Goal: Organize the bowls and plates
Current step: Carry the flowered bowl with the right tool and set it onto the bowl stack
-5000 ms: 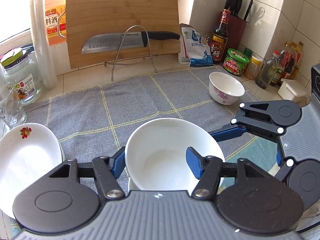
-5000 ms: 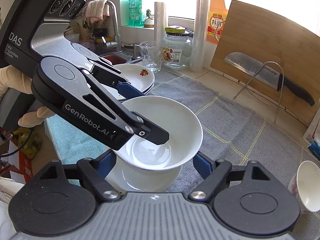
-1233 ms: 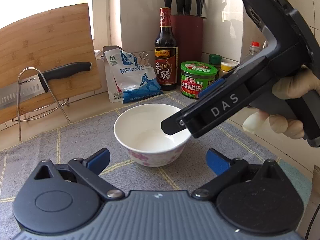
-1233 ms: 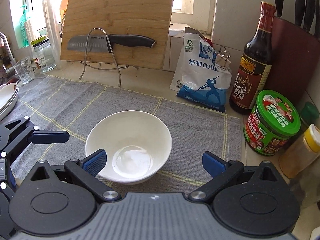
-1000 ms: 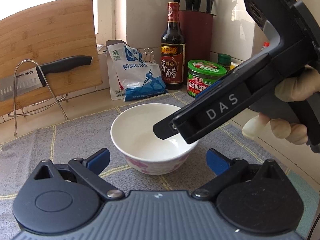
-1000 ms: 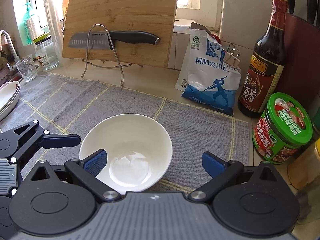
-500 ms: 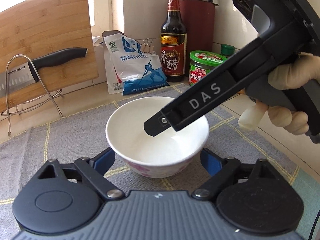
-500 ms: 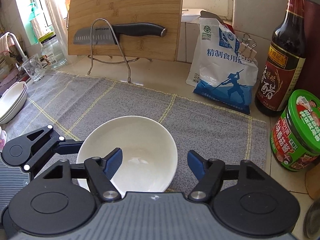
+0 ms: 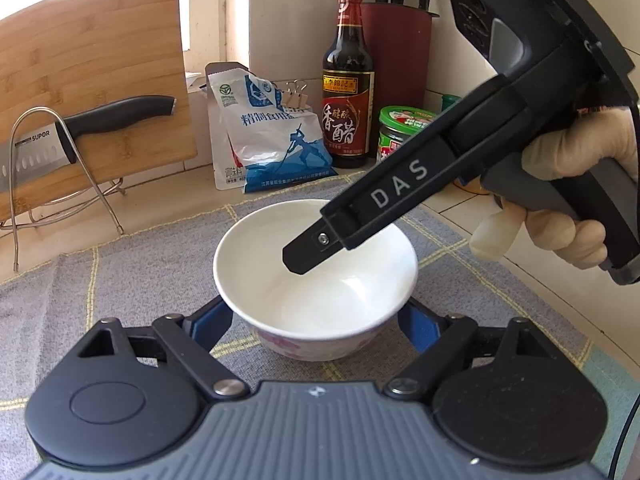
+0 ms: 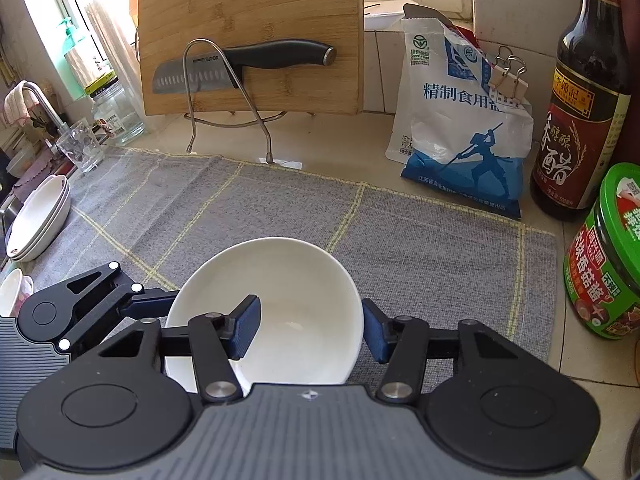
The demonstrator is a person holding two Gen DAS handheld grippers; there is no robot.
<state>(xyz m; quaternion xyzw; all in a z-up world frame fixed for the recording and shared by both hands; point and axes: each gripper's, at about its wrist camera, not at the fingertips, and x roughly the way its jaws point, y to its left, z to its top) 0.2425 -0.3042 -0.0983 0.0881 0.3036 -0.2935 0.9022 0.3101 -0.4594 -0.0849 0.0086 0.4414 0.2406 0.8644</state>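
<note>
On the far left of the right wrist view, a stack of white plates (image 10: 38,218) sits at the left edge of the grey checked mat (image 10: 280,208), near a drinking glass (image 10: 80,148) and a glass jar (image 10: 116,112). A little nearer along that edge, the rim of another small bowl (image 10: 12,292) shows, mostly cut off.

Behind the mat, a bamboo cutting board (image 10: 256,20) leans upright against the wall, with a black-handled knife (image 10: 240,66) resting across a wire stand (image 10: 224,100) in front of it.

The white bowl (image 9: 316,276) with a pink flower pattern on its outside stands on the mat, near the middle. The left gripper (image 9: 316,322) reaches around it from the near side, its blue pads close against the bowl's lower left and right sides; whether they press on it I cannot tell. The right gripper (image 10: 310,330) comes in from the right at an angle, held by a gloved hand (image 9: 572,184). Its jaws straddle the bowl's right wall: one blue pad (image 10: 246,326) is inside the bowl, the other lies against the outer rim. They stand fairly narrow, but the gap between the inner pad and the wall is not resolved, so a firm grip cannot be confirmed.

Right of the board, a blue and white bag (image 10: 464,128) with binder clips (image 10: 508,76) stands on the counter, then a dark vinegar bottle (image 10: 584,112), and at the far right a green-lidded jar (image 10: 604,256). In the left wrist view, a dark red knife block (image 9: 400,60) stands behind the bottle.
</note>
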